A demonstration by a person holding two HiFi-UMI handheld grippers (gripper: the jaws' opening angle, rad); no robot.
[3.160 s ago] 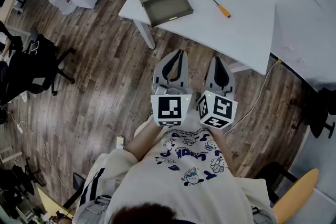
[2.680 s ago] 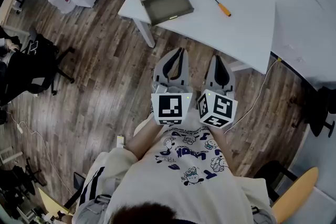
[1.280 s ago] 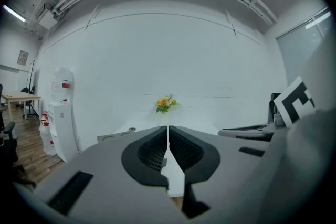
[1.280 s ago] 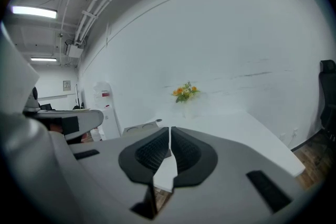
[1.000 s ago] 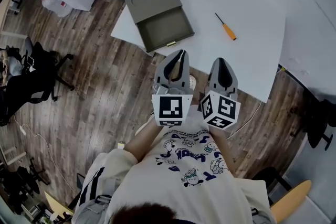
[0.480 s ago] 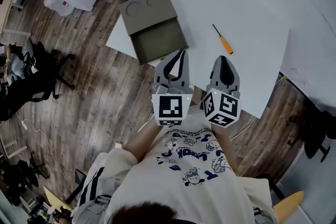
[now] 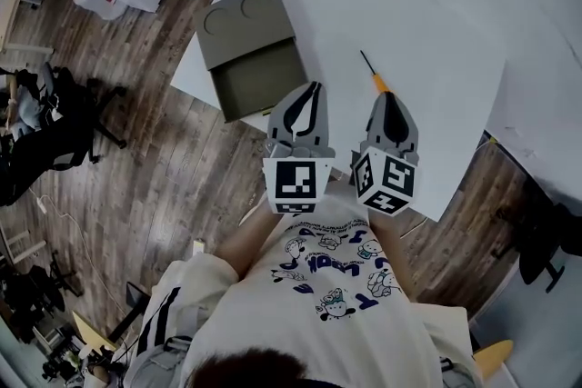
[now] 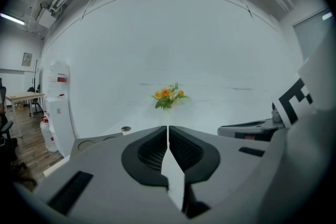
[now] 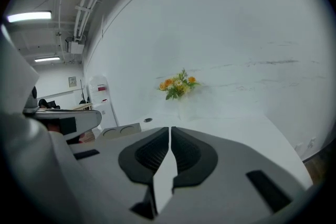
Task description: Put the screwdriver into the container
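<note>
Since earlier, the left gripper (image 7: 315, 88) and right gripper (image 7: 387, 97) were carried up to the table (image 7: 446, 32). The screwdriver (image 7: 373, 75) was seen on it just ahead of the right gripper, handle nearest, shaft pointing away. The container (image 7: 245, 50) was seen left. Both pairs of jaws were closed on nothing.

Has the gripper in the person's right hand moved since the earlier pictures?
Yes. Against the white table, the right gripper has come forward: earlier it hung over the wooden floor, now its tip is over the table beside the screwdriver.

Office: white desk (image 7: 436, 32), black swivel chairs (image 7: 56, 141).
</note>
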